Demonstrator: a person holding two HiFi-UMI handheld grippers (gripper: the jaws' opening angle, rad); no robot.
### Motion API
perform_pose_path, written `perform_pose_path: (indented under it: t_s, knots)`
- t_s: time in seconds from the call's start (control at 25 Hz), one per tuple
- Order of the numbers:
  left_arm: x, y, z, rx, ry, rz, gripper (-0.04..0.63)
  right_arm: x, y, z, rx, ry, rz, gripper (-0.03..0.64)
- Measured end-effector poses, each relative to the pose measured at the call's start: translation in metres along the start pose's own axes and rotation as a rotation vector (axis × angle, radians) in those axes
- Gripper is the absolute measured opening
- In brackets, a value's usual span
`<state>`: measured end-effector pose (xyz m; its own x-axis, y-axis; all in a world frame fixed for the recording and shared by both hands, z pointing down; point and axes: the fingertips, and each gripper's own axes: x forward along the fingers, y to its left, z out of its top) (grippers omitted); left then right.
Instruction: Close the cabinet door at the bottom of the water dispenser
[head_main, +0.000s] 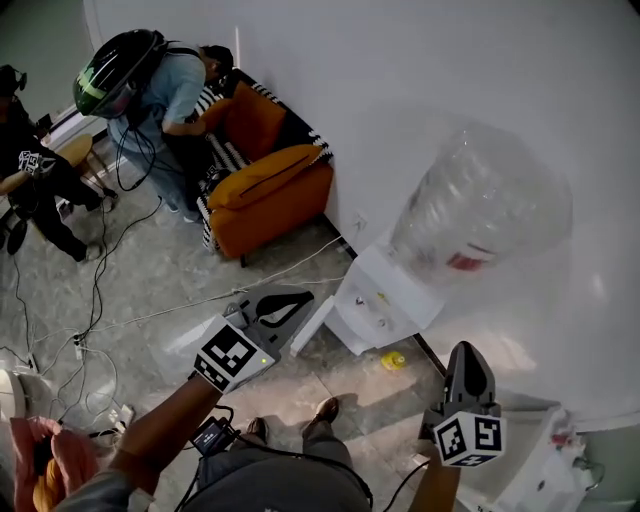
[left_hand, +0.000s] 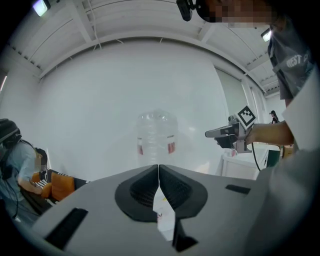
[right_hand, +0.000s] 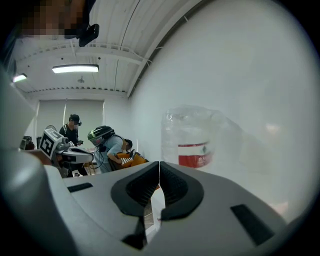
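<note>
Cabinet door (head_main: 312, 326): was found ajar at the base of the water dispenser (head_main: 385, 300). Left gripper (head_main: 290, 303), right gripper (head_main: 467, 357): jaws closed together, nothing gripped. It was judged that the door would be best pushed near its free edge.

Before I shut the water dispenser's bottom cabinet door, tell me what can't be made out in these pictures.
Cabinet interior: head view, hidden by the white plastic water dispenser itself.
White cabinet door: both gripper views, mostly behind left gripper and right gripper bodies.
Small yellow floor object: head view, too small to identify.
</note>
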<state>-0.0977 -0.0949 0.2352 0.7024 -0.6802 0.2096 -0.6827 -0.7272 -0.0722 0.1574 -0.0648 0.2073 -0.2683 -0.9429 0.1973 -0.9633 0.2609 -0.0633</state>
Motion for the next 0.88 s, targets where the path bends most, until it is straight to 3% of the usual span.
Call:
perform_pose_path:
  t_s: [0.36, 0.88]
  knots:
    - [0.043, 0.007, -0.060, -0.064, 0.090, 0.004, 0.020, 0.035, -0.019, -0.043, 0.016, 0.074, 0.022, 0.028]
    - [0.106, 0.021, -0.221, -0.157, 0.309, -0.019, 0.020, 0.084, -0.058, -0.155, 0.106, 0.177, -0.048, 0.029]
